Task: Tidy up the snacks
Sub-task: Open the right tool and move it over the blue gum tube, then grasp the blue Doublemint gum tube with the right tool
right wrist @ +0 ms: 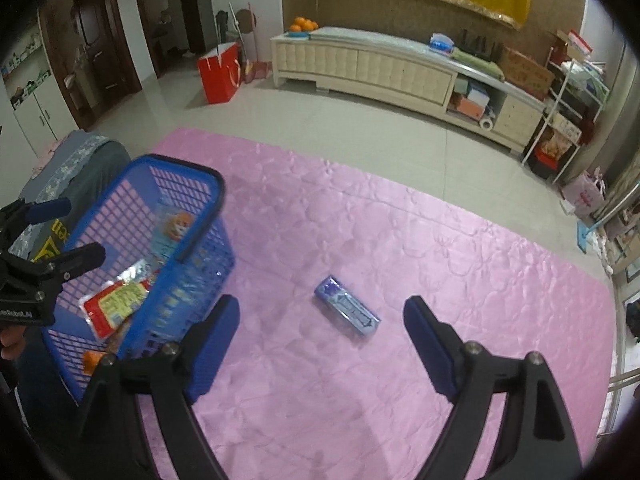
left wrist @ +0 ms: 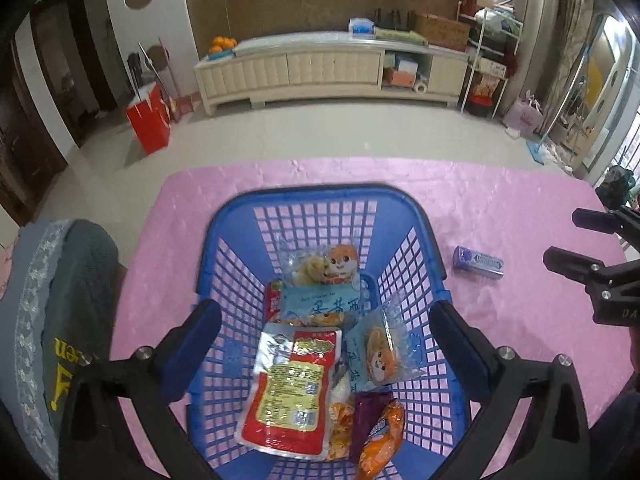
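Note:
A blue plastic basket [left wrist: 240, 216] stands on the pink cloth and holds several snack packs, among them a red and silver pouch [left wrist: 292, 388], a light blue bag [left wrist: 320, 304] and an orange pack [left wrist: 380, 436]. My left gripper [left wrist: 326, 336] is open and empty above the basket. A small blue-purple box [right wrist: 347, 311] lies flat on the cloth to the right of the basket; it also shows in the left wrist view [left wrist: 478, 263]. My right gripper [right wrist: 320, 320] is open and empty, just short of the box. The basket also shows at the left of the right wrist view [right wrist: 208, 256].
The pink cloth [right wrist: 440, 240] covers the table. A chair back with grey clothing [left wrist: 60, 300] stands at the left edge. Beyond the table are tiled floor, a red bag [left wrist: 150, 120] and a long cream cabinet [left wrist: 320, 68].

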A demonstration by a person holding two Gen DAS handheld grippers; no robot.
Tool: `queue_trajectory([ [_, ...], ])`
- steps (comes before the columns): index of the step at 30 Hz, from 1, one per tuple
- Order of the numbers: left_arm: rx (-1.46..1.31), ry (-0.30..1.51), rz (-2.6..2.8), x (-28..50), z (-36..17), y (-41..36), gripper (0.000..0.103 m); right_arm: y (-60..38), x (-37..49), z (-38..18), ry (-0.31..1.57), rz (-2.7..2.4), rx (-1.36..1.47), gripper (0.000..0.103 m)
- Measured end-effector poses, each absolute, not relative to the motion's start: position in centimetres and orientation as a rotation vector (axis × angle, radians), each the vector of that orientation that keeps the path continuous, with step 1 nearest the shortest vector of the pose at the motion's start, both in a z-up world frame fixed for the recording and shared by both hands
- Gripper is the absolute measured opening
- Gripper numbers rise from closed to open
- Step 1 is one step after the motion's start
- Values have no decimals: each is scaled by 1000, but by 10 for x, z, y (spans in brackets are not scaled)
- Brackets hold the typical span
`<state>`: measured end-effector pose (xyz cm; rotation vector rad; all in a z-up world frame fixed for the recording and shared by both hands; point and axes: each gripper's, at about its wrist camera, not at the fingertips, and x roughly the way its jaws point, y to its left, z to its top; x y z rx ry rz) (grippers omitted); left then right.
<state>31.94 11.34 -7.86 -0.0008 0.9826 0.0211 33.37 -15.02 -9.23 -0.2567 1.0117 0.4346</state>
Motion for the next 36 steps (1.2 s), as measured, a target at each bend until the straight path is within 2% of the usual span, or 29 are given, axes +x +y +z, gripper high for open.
queue_trajectory([
  [10,-80,1083,28,350,-116,129,103,-154,360,-149,1099,456,-275,87],
  [20,12,1147,72,369,-146,122,103,-153,377,-199,1133,486,-317,87],
  [26,0,1162,43,377,-145,120,103,-151,389,-220,1152,526,-348,87],
  [27,10,1163,42,378,-145,118,103,-149,389,-222,1149,535,-360,85],
  [29,18,1160,36,380,-144,115,103,-150,392,-226,1163,549,-360,69],
  [31,13,1160,34,385,-142,109,103,-150,394,-230,1178,546,-365,60],
  [36,-22,1149,58,390,-144,115,103,-144,386,-230,1143,594,-424,42],
])
